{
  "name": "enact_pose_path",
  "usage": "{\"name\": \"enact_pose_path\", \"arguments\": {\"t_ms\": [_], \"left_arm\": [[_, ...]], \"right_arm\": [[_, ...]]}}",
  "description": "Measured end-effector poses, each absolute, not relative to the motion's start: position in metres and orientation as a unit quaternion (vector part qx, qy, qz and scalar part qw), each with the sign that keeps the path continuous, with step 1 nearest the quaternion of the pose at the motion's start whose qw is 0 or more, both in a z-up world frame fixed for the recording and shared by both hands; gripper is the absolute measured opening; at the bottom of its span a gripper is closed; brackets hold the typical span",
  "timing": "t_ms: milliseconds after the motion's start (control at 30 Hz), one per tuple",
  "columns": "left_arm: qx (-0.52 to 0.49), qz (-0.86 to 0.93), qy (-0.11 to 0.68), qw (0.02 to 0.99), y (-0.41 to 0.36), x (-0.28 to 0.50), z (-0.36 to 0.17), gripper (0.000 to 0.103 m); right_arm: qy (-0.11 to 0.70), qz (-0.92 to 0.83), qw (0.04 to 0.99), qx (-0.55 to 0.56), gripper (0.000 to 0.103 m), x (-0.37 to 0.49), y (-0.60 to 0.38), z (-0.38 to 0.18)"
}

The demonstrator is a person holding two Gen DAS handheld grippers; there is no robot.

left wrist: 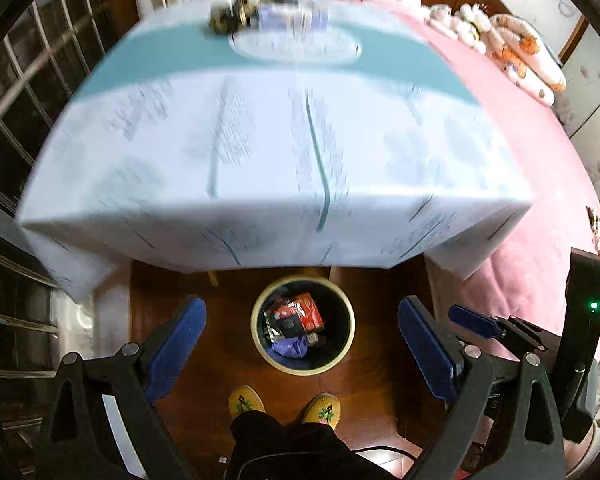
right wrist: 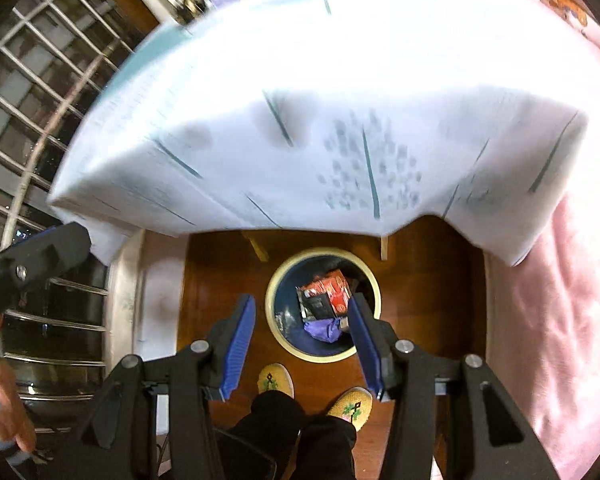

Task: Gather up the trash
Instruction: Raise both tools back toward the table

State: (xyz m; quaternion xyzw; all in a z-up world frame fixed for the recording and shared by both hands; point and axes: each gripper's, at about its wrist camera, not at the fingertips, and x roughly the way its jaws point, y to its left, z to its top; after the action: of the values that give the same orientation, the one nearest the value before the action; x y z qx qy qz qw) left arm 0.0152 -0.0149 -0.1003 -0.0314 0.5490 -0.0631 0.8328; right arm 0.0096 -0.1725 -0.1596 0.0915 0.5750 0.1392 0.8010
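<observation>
1. Trash bin (left wrist: 256, 332): round, cream rim, dark inside, standing on the wooden floor (left wrist: 364, 300) below the near edge of the table. In the left wrist view it sits at centre, low in the frame, between the two blue pads.
2. Trash, inside the bin: a red-and-black wrapper (left wrist: 300, 314) uppermost; a purple crumpled piece (left wrist: 290, 349) at 6 o'clock of it; a shiny clear scrap at 9 o'clock. All lie below the rim.
3. Left gripper (left wrist: 302, 344): jaws spread wide, nothing between the pads; the bin shows through the gap, well below.
4. Right gripper (right wrist: 302, 346): jaws partly apart, pads clear of each other, nothing pinched. Its right pad overlaps the bin's rim in its own view only. In the left wrist view it appears at 3 o'clock of the left gripper, with a green light on its body.
5. Slippers (left wrist: 246, 400): a yellow embroidered pair at 6 o'clock of the bin, dark trouser legs above them.
6. Table (left wrist: 260, 152): covered by a white cloth with teal stripes and a teal band, at 12 o'clock of the bin. Blurred items (left wrist: 236, 14) stand at its far edge; kind cannot be told.
7. Pink bedcover (left wrist: 540, 200): at 3 o'clock of the table, plush toys (left wrist: 512, 52) at its far end.
8. Window grille (left wrist: 20, 100): at 9 o'clock of the table.
</observation>
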Motion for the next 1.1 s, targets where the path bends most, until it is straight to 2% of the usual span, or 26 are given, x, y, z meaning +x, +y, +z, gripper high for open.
{"name": "enact_pose_path", "arguments": {"t_ms": [267, 500, 800, 1100], "left_arm": [[-0.021, -0.026, 0.500, 0.865, 0.004, 0.002, -0.004, 0.096], [-0.020, 0.000, 0.451, 0.892, 0.013, -0.004, 0.054, 0.096], [-0.024, 0.028, 0.411, 0.911, 0.014, 0.004, 0.088, 0.096], [-0.043, 0.023, 0.411, 0.910, 0.023, 0.051, 0.088, 0.096]], "right_arm": [[0.510, 0.169, 0.840, 0.073, 0.048, 0.000, -0.177, -0.071], [0.454, 0.170, 0.872, 0.071, 0.048, 0.009, -0.191, -0.025], [0.400, 0.195, 0.894, 0.047, 0.048, 0.031, -0.189, 0.022], [0.377, 0.199, 0.903, 0.045, 0.048, 0.067, -0.179, 0.043]]}}
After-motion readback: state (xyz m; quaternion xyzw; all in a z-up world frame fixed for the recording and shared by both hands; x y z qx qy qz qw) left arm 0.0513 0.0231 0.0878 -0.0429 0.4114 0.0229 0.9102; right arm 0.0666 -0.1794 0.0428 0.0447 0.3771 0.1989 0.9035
